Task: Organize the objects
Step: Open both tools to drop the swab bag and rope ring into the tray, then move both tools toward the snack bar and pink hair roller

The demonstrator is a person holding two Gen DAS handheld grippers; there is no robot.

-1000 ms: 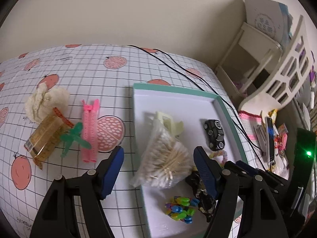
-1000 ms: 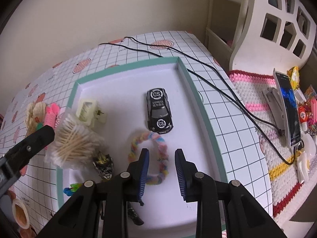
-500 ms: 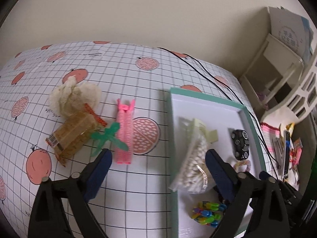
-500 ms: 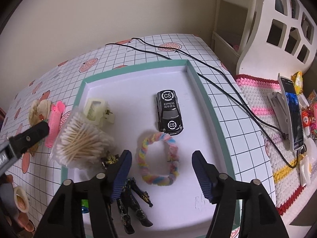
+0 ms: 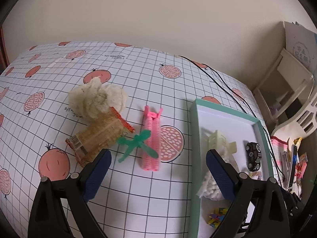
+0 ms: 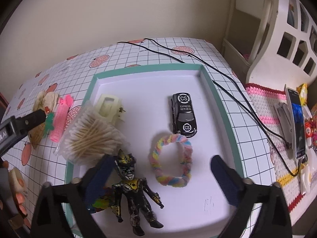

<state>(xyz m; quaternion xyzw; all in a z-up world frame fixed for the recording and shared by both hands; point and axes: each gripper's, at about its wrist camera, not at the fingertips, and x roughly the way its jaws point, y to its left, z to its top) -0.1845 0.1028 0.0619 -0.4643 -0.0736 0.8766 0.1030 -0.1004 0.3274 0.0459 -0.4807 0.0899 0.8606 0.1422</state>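
A: What does the left gripper (image 5: 157, 161) have?
B: Nothing. Its blue fingers (image 5: 97, 175) are spread wide above the desk (image 5: 138, 75), over the pink hair roller (image 5: 151, 140).

A: How does the roller lie?
B: Flat on the checked cloth, long axis running away from the camera, clip end at the far side. The green dragonfly toy (image 5: 136, 143) touches its left side, tail slanting toward the near left. Beyond that, the snack packet (image 5: 99, 136) lies slanted, with the cream scrunchie (image 5: 97, 99) at its far end.

A: And the right gripper (image 6: 160, 165)?
B: Also spread wide and empty, above the tray (image 6: 218, 99). Nearest is the black and gold figure (image 6: 132, 190), on its back, head pointing away. Next, the pastel bracelet (image 6: 170, 160) between the fingers, and the cotton swab bag (image 6: 93, 136) over the tray's left rim. Farther in, the cream hair claw (image 6: 109, 108) and the black toy car (image 6: 183, 115), lengthwise away from the camera.
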